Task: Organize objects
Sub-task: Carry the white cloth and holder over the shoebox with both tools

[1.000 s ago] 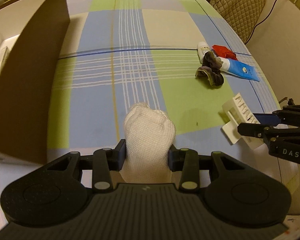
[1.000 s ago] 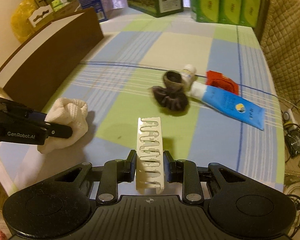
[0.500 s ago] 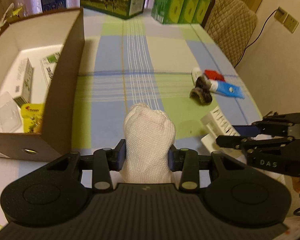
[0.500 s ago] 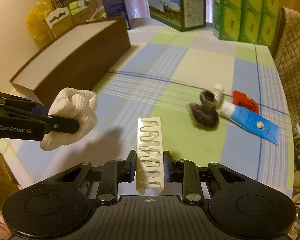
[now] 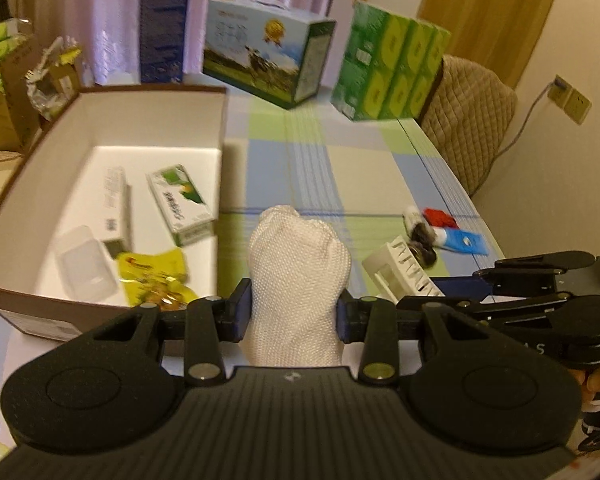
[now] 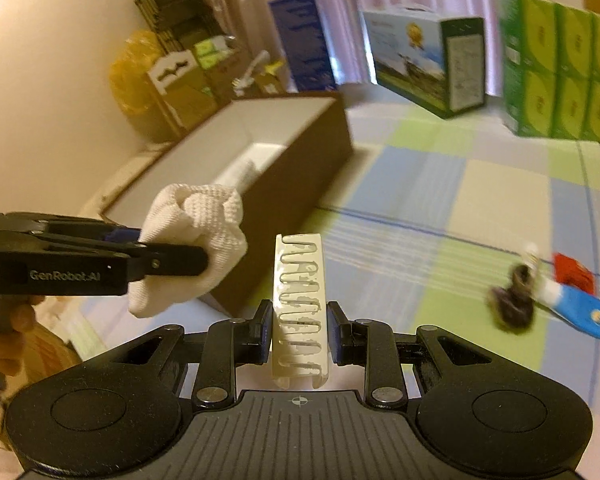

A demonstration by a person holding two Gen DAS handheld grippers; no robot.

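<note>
The left gripper point(image 5: 294, 314) is clamped on a white knitted sock point(image 5: 298, 276), which is bunched between the two jaws and stands up above them; the right wrist view shows the same sock point(image 6: 192, 240) held clear of the table, in the air in front of the box point(image 6: 300, 152). The right gripper point(image 6: 299, 330) is clamped on a cream slotted clip point(image 6: 299, 312), held on edge with its slotted face toward the camera; in the left wrist view the clip point(image 5: 404, 274) sits just right of the sock, above the table. The box point(image 5: 220, 148) is open, brown outside and white inside, and lies on the left side of the checked tablecloth point(image 5: 352, 168). Inside it lie two flat cartons point(image 5: 178, 202), a clear plastic case point(image 5: 86, 270) and a yellow packet point(image 5: 156, 276). Well apart on the right side of the cloth lie a dark scrunchie point(image 6: 514, 306), a blue tube point(image 6: 584, 312) touching it, and a red item point(image 6: 572, 272) just beyond the tube. A milk carton point(image 5: 264, 62) and green packs point(image 5: 388, 72) stand at the far edge of the table. A hand point(image 6: 8, 336) grips the left gripper's handle
</note>
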